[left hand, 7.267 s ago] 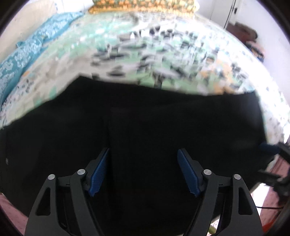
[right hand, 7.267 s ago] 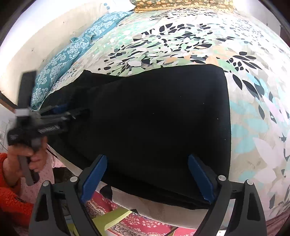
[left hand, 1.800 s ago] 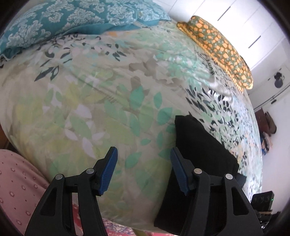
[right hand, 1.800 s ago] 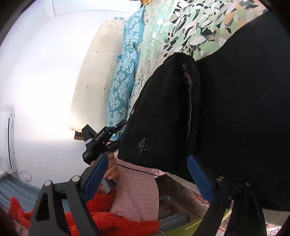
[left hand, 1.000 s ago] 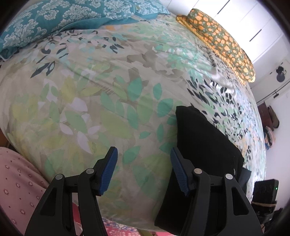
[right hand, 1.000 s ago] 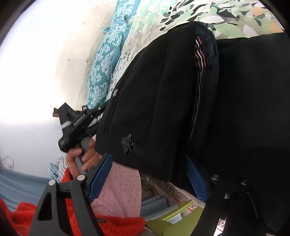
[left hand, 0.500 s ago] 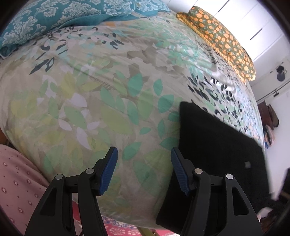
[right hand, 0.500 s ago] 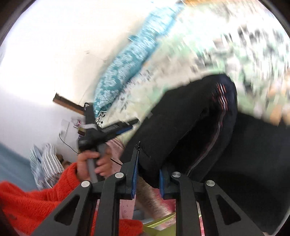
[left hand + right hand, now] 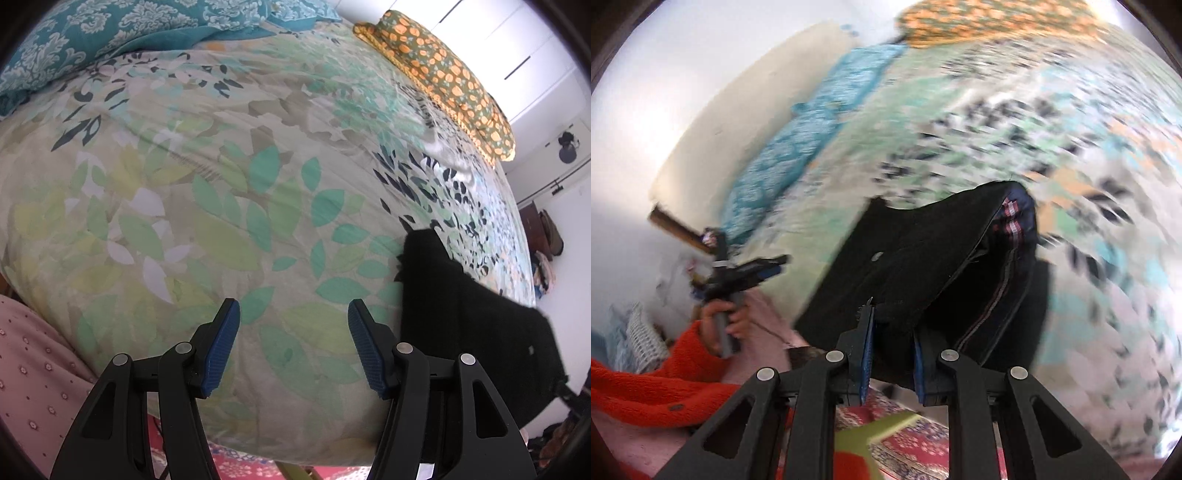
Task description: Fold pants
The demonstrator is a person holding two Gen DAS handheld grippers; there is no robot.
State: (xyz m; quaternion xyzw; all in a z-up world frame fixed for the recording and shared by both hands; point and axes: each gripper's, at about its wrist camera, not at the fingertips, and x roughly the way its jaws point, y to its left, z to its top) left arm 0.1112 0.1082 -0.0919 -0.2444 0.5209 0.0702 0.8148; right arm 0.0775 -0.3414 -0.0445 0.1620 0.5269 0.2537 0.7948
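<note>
Bedroom with white walls; leaf-printed bedspread in greens, yellows and dark blue (image 9: 207, 206) over the bed, a teal damask-patterned pillow (image 9: 110, 40) at its upper left and an olive cushion with orange spots (image 9: 439, 77) at the far edge. Black fabric pants (image 9: 923, 266) folded into a thick bundle near the front edge of the bed, one waistband corner lifted off the spread and showing a striped red-and-white inner lining. Right gripper with black arms and blue pads (image 9: 892, 354) clenched on that lifted corner, cloth squeezed between the pads. Left gripper of the same make (image 9: 293, 343) spread wide, nothing between its pads, hovering above bare bedspread just left of the pants' near end, not touching them. From the right wrist view, left hand (image 9: 726, 321) wrapped around that gripper's handle, orange fleece sleeve (image 9: 653, 376) below it, well apart from the bundle. Strong motion blur across the bedspread in the right wrist view; red patterned rug (image 9: 916, 443) under the bed edge.
</note>
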